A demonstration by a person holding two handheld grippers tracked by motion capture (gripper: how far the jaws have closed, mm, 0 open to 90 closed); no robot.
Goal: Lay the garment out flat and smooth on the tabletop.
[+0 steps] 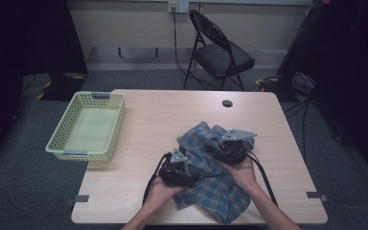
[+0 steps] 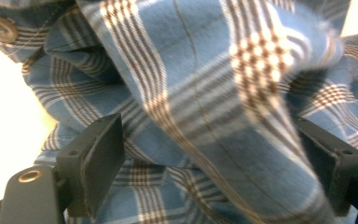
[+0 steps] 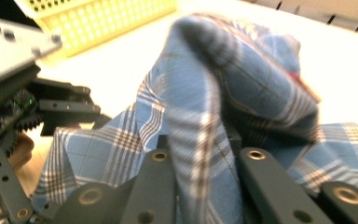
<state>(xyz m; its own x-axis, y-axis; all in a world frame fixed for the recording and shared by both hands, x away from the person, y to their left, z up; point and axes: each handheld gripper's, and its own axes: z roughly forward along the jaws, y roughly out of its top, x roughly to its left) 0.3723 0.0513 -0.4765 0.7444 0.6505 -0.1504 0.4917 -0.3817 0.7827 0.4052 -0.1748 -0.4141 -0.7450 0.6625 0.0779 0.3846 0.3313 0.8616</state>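
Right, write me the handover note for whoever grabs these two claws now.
Left claw: jaws wide apart around a loose fold of the blue plaid shirt; nothing pinched.
Right claw: jaws closed on a raised fold of the shirt.
Shirt: crumpled in a heap on the near middle of the table, a hand on each claw at its two sides.
Yellow basket: at the table's far left edge, nothing in it.
Done: right side gripped. No neat fold shows.
Left: probably close the left claw on its fold, then spread or fold the shirt; the basket may be its destination.
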